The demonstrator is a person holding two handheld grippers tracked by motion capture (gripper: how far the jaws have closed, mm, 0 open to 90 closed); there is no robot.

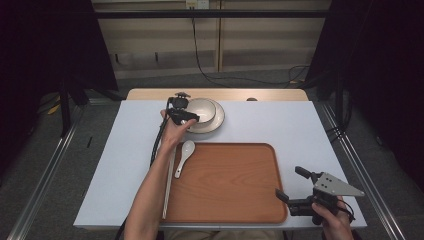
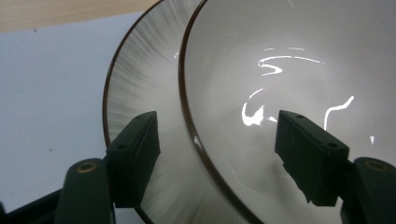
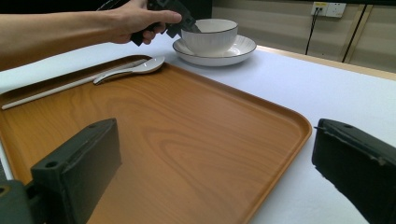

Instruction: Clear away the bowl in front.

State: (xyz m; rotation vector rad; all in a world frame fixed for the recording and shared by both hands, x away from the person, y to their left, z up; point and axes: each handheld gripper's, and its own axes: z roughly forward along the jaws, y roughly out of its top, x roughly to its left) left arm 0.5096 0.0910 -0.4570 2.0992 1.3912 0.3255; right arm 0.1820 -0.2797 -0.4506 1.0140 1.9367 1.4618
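Note:
A white bowl (image 1: 202,109) with a dark rim stands on a white plate (image 1: 219,120) at the far middle of the table. My left gripper (image 1: 187,117) is at the bowl's left side. In the left gripper view, my left gripper (image 2: 219,154) straddles the rim of the bowl (image 2: 299,60): one jaw is outside over the plate (image 2: 140,79), the other inside, with gaps on both sides. My right gripper (image 1: 290,183) stands open by the near right corner of the wooden tray (image 1: 230,185), nothing between its jaws (image 3: 215,172).
A white spoon (image 1: 184,156) and a pair of pale chopsticks (image 1: 169,185) lie on the tray's left side. The table has a white cover (image 1: 300,125). Metal rails run along both sides of the table.

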